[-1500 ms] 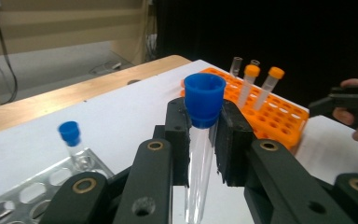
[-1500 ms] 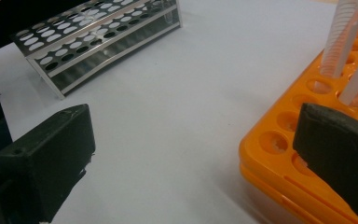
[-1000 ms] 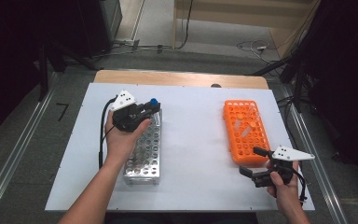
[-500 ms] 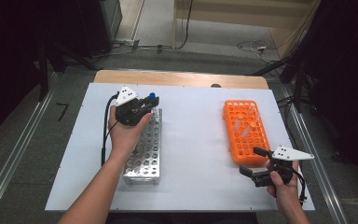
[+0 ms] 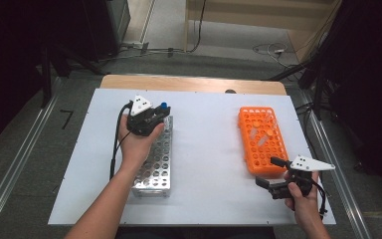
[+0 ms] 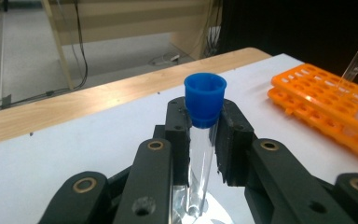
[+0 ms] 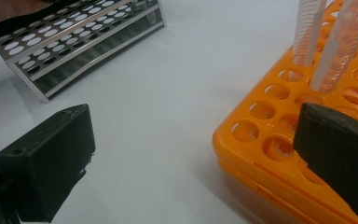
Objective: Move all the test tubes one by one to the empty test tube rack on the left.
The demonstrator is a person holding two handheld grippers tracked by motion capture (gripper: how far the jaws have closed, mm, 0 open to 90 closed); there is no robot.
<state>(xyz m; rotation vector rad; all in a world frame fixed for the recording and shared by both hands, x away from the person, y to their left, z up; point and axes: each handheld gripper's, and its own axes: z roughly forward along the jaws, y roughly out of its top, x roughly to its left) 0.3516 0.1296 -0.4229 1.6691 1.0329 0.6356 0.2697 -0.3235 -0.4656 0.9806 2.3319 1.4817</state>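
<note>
Gripping blue-capped tube [image 6: 204, 121], unlabelled

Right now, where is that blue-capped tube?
The blue-capped tube stands clamped in the left tongs, over the far end of the metal rack, on the table's left side.

**Colours on the white table**

A clear tube with a blue cap [image 6: 205, 99] sits between black jaws. At three o'clock, a bright orange plastic rack [image 5: 261, 138] dotted with round holes; at nine o'clock, a shiny silver perforated metal rack [image 5: 155, 162].
</note>
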